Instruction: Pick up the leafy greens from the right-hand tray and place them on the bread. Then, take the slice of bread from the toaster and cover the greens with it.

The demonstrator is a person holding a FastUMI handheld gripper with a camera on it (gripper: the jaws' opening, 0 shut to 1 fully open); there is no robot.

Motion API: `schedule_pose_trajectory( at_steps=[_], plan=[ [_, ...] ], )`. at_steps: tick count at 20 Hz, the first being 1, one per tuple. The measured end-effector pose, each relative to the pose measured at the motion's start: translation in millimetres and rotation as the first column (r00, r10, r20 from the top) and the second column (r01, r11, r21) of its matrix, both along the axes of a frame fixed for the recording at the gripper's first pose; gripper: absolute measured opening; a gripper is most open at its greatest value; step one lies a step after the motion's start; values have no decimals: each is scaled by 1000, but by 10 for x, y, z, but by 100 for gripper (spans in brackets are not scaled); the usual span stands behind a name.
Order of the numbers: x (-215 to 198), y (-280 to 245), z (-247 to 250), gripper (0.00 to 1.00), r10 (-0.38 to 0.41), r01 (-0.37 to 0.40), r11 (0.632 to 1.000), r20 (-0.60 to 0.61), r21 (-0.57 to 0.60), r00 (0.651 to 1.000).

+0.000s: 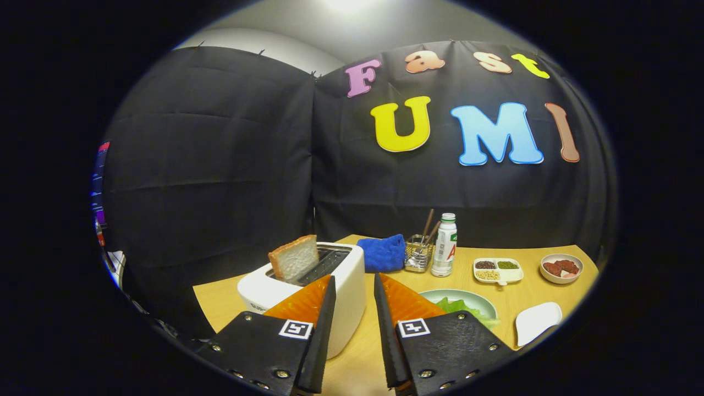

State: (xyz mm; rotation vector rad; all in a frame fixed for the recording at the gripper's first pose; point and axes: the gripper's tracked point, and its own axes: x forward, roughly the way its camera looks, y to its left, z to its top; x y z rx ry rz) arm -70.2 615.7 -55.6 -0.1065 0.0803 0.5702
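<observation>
A white toaster (341,286) stands on the wooden table (522,297) just ahead of my left finger, with a slice of bread (294,257) sticking up tilted from its slot. Leafy greens (459,307) lie on a pale green plate (470,297) just beyond my right finger, partly hidden by it. My gripper (355,286) is open, held above the table, with nothing between its fingers; the toaster's right side shows through the gap.
Behind the toaster lie a blue cloth (383,253), a glass holder with sticks (419,254) and a white bottle (444,245). Further right are a divided dish of beans (498,270), a bowl of reddish food (561,268) and a small white dish (538,321).
</observation>
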Motion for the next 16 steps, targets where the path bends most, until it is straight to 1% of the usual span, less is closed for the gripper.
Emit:
schedule_pose_trajectory(
  at_steps=[2,7,11,13,16],
  plan=[
    [-41,249,14,42,17,-17,1000,-4,8,1000],
    [-65,764,-132,42,43,-41,997,23,-61,999],
    [46,909,-194,42,-13,17,996,45,-90,999],
    [82,1004,-242,42,-20,22,996,28,-84,999],
    [184,1028,-247,42,-55,56,995,14,-84,998]
  ],
)
